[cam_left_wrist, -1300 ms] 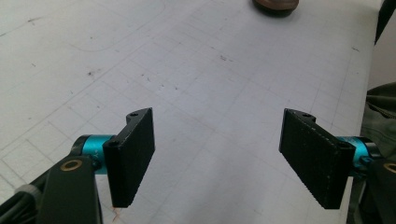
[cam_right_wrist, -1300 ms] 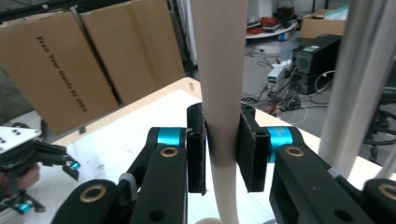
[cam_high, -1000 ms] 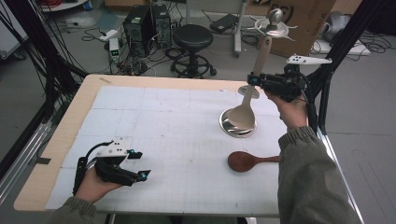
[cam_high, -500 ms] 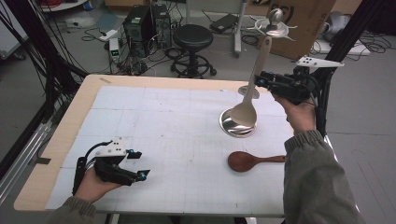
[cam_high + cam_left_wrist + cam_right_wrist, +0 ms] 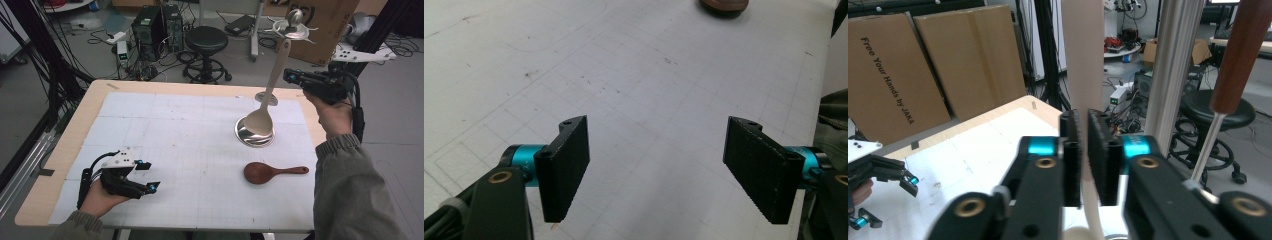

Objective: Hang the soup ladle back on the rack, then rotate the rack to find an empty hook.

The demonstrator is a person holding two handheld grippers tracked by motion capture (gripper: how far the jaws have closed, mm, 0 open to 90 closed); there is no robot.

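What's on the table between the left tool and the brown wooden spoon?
Nothing: in the high view, only bare white gridded mat lies between the open left tool and the brown wooden spoon.

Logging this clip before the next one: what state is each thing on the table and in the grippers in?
Pale spoon: upright, handle clamped in the right gripper, bowl end down in the steel holder.
Steel holder: on the mat, carrying the pale spoon.
Brown spoon: lying flat on the mat, untouched.
Left gripper: open, holding nothing, fingers low over the mat.
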